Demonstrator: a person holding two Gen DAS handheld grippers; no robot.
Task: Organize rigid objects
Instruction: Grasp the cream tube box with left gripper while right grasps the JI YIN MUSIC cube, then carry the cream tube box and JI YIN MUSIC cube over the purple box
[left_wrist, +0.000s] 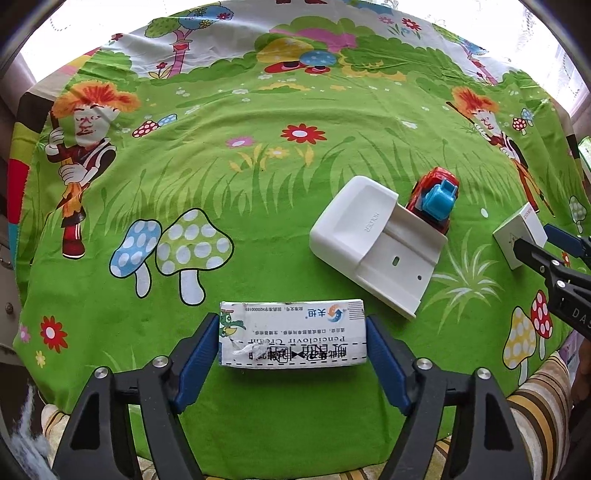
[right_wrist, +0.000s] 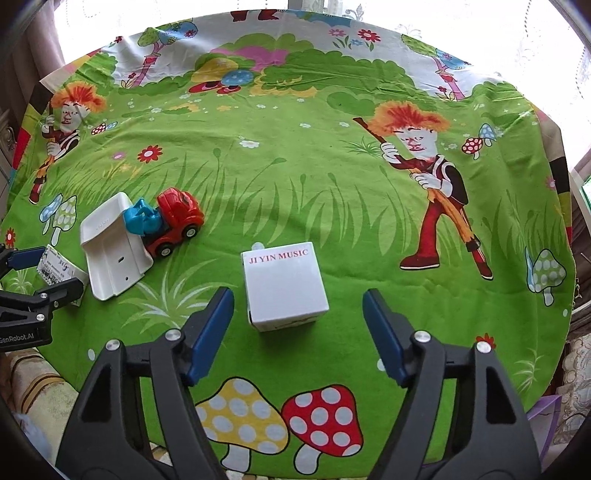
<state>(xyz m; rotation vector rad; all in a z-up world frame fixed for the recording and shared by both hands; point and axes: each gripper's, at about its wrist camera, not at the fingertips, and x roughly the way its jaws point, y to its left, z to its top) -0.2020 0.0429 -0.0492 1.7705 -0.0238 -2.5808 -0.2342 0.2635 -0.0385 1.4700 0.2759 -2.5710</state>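
A white medicine box (left_wrist: 291, 336) with printed text lies crosswise on the green cartoon tablecloth (left_wrist: 258, 229). My left gripper (left_wrist: 292, 319) is shut on it, one blue pad against each short end. A white cube box (right_wrist: 282, 284) marked JI YIN MUSIC stands between the fingertips of my right gripper (right_wrist: 298, 293), which is open with a gap on both sides. From the left wrist view, the cube box (left_wrist: 511, 232) and the right gripper (left_wrist: 533, 236) sit at the far right. The right wrist view shows the left gripper (right_wrist: 55, 269) and its box (right_wrist: 55, 264) at the far left.
A white plastic holder (left_wrist: 369, 240) lies flat between the two boxes, with a red and blue toy truck (left_wrist: 436, 199) touching its far side; both show in the right wrist view as holder (right_wrist: 110, 247) and truck (right_wrist: 173, 218). Striped fabric (left_wrist: 535, 398) runs below the table's near edge.
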